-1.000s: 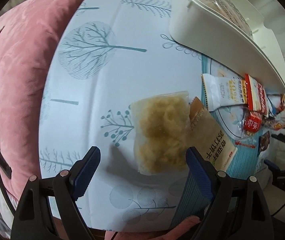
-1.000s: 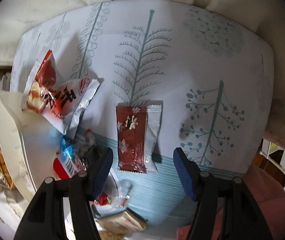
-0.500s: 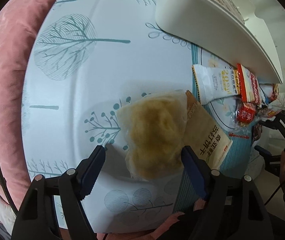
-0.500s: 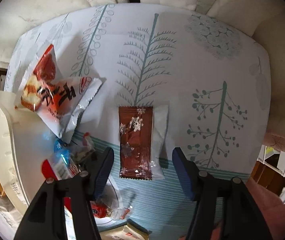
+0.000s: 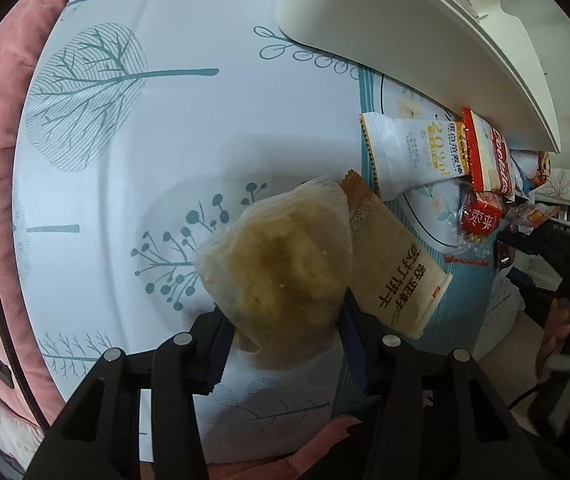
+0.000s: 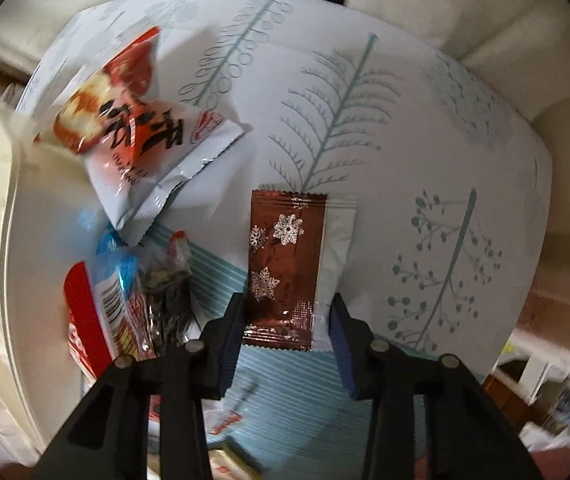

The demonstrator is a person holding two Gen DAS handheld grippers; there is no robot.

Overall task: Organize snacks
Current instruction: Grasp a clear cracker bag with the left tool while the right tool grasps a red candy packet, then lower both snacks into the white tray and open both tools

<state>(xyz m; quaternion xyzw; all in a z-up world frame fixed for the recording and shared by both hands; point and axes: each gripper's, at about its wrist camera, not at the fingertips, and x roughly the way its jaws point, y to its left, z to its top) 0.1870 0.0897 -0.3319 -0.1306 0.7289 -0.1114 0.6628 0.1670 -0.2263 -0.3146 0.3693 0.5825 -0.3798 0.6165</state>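
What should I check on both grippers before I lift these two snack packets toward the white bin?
1. left gripper closed on the clear packet: ok, both pads press its sides.
2. Clear packet free of the tan biscuit packet: cannot tell, their edges overlap.
3. right gripper around the brown snowflake packet: ok, a finger sits on each side of its near end.
4. Right grip firm: cannot tell, a gap shows beside the right pad.
5. Brown packet clear of the red and white bag: ok, they lie apart.
6. white bin within view for the drop: ok.
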